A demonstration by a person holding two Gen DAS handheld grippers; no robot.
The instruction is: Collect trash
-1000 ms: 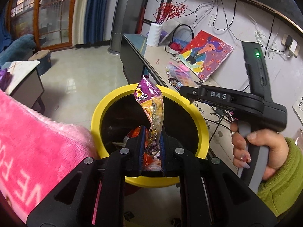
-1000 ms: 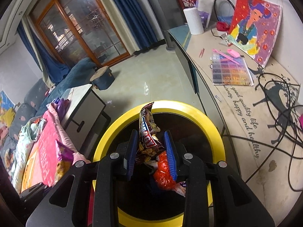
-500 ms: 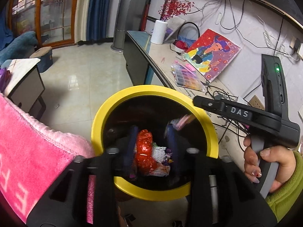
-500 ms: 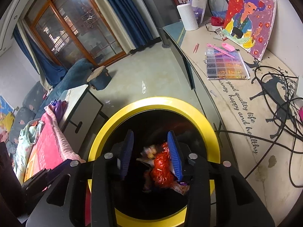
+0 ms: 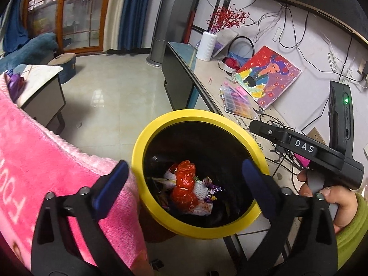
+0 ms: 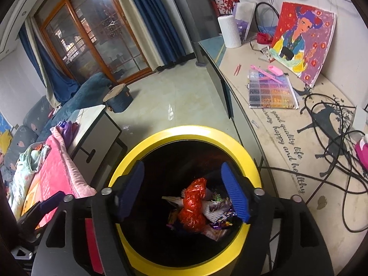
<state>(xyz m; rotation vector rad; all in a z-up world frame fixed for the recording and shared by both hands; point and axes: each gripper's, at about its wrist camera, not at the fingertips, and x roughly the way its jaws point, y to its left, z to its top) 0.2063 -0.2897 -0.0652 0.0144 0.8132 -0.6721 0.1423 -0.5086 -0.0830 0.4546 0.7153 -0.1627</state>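
Wrappers heaped in yellow-rimmed bin

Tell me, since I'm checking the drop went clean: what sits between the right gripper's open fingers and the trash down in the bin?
Nothing. In the right wrist view the right gripper hangs open and empty over the yellow-rimmed bin, with only dark bin interior above the wrappers.

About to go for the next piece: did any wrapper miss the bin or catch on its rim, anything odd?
Nothing stands out. The wrappers lie at the bottom of the bin, none on its yellow rim. Both the left gripper and right gripper have just been opening and hold nothing. Only a small scrap lies on the floor.
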